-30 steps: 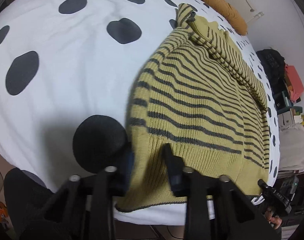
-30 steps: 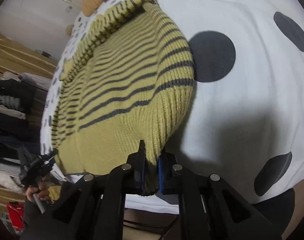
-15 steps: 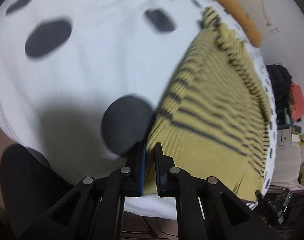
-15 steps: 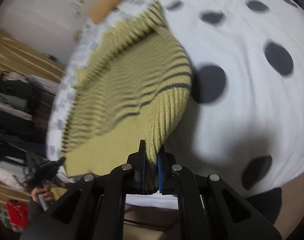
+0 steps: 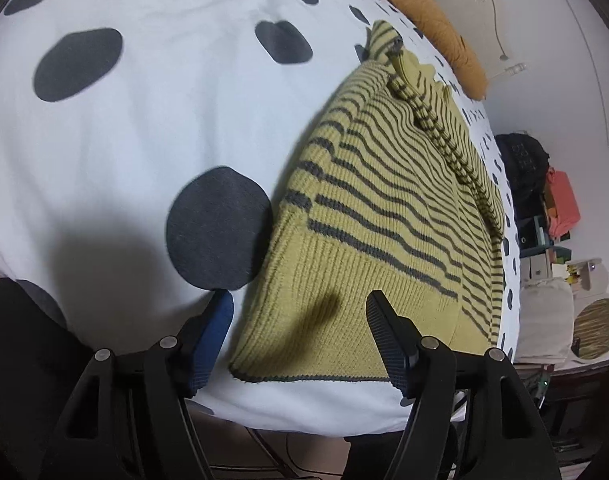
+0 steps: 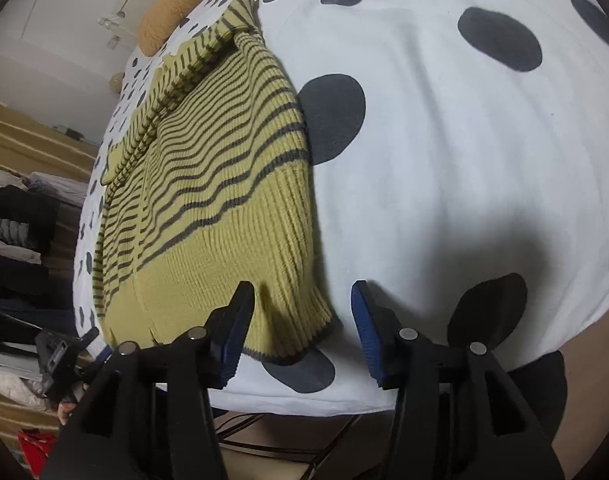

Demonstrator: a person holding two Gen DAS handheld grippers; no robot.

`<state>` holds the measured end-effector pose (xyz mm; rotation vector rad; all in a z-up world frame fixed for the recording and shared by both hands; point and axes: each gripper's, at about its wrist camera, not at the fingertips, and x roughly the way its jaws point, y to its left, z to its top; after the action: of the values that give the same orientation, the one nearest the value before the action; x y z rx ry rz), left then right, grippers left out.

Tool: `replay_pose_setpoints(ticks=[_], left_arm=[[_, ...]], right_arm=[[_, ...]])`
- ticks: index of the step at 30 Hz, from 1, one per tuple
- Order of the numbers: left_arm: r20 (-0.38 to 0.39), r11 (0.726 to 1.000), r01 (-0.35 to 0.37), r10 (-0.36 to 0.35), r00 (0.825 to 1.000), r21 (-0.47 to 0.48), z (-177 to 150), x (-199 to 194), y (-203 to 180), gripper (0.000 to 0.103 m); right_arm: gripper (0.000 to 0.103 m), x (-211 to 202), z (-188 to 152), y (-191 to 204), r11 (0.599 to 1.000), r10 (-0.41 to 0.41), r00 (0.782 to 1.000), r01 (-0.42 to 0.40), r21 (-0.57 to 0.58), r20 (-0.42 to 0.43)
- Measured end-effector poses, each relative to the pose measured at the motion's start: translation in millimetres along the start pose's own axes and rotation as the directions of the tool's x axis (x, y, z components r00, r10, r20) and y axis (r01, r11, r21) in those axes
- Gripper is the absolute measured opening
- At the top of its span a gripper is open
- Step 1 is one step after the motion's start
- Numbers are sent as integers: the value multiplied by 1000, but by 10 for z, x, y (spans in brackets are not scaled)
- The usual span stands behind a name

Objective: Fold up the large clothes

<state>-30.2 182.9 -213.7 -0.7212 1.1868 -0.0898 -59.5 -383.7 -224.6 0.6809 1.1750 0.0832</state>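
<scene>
A yellow-green knit sweater with dark stripes (image 5: 384, 216) lies flat on a white bedspread with large dark dots (image 5: 144, 120), its ribbed hem toward me. A folded sleeve runs along its top. My left gripper (image 5: 300, 332) is open, its jaws wide apart above the hem's left corner, holding nothing. In the right wrist view the sweater (image 6: 208, 184) lies the same way, and my right gripper (image 6: 300, 320) is open above the hem's right corner (image 6: 300, 336), empty.
An orange pillow (image 5: 428, 24) lies at the far end of the bed. The bed's near edge (image 5: 304, 412) is just below both grippers. Shelves and bags (image 5: 544, 200) stand beyond the bed's right side; hanging clothes (image 6: 16, 240) show on the left.
Both grippers were shut on the sweater's hem corners half a second ago. They have opened and let the hem drop flat on the bed.
</scene>
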Motion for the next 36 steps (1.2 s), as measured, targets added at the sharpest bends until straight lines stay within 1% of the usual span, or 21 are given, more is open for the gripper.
replay_pose_setpoints(ticks=[3, 4, 5, 6, 7, 8, 9, 10, 12, 15, 17, 18, 21, 24, 25, 28, 30, 32, 33, 34, 36], left_arm=[[-68, 999, 47, -45, 997, 21, -37, 139, -97, 69], [-75, 999, 45, -43, 996, 30, -52, 167, -128, 69], [-82, 998, 36, -33, 996, 42, -64, 196, -160, 69], [-83, 998, 25, -21, 996, 54, -70, 212, -188, 69], [-77, 998, 7, -3, 997, 60, -72, 211, -205, 57], [-77, 998, -2, 7, 997, 60, -66, 201, -209, 33], [-80, 998, -10, 14, 997, 59, -52, 192, -199, 21], [-85, 999, -1, 6, 996, 51, -26, 173, -178, 14], [-82, 999, 29, -27, 996, 28, 44, 112, -134, 13], [-48, 997, 81, -81, 996, 13, 189, -36, -154, 12], [-25, 989, 148, -148, 989, 1, 313, -116, -219, 12], [-14, 986, 167, -167, 986, 2, 374, -140, -265, 12], [-1, 985, 169, -169, 986, 26, 532, -155, -404, 11], [-2, 981, 187, -187, 982, 42, 707, -109, -560, 11], [3, 982, 182, -183, 983, 55, 810, -93, -635, 11], [46, 982, 154, -160, 986, 109, 1238, -73, -913, 9], [77, 982, 136, -146, 986, 128, 1533, -64, -1078, 9], [118, 983, 111, -129, 985, 145, 1977, 10, -1292, 9], [133, 984, 102, -121, 984, 143, 2153, 62, -1372, 9], [152, 986, 99, -118, 981, 132, 2415, 146, -1486, 9], [167, 989, 77, -97, 981, 124, 2756, 315, -1632, 9]], right_arm=[[52, 93, 49, -41, 996, 84, 996, -83, 39, -21], [54, 145, 62, -4, 992, 122, 992, -120, 46, -32], [54, 190, 62, 38, 989, 141, 989, -139, 44, -49], [51, 252, 63, 102, 988, 155, 985, -153, 32, -74], [39, 286, 59, 144, 986, 167, 981, -166, 22, -94], [32, 324, 59, 205, 984, 180, 978, -181, 5, -107], [24, 332, 59, 257, 982, 186, 976, -188, -9, -110], [22, 325, 63, 309, 978, 206, 972, -209, -18, -112], [21, 250, 96, 397, 969, 244, 965, -247, -25, -93], [21, 95, 188, 523, 955, 291, 955, -294, -47, -65], [21, -2, 268, 594, 945, 320, 946, -322, -55, -43], [21, -48, 323, 626, 940, 335, 942, -336, -53, -28], [21, -117, 458, 673, 931, 363, 932, -363, -45, 7], [21, -162, 578, 739, 921, 389, 921, -387, -37, 33], [21, -168, 626, 781, 922, 387, 922, -385, -47, 32], [21, -190, 849, 921, 929, 363, 931, -359, -85, 38], [21, -204, 1105, 1046, 928, 366, 929, -360, -97, 60], [21, -210, 1414, 1159, 924, 377, 922, -368, -104, 91], [21, -203, 1569, 1215, 925, 376, 920, -366, -107, 106], [21, -183, 1739, 1268, 925, 375, 919, -363, -108, 120], [21, -91, 2153, 1373, 928, 370, 917, -359, -99, 146]])
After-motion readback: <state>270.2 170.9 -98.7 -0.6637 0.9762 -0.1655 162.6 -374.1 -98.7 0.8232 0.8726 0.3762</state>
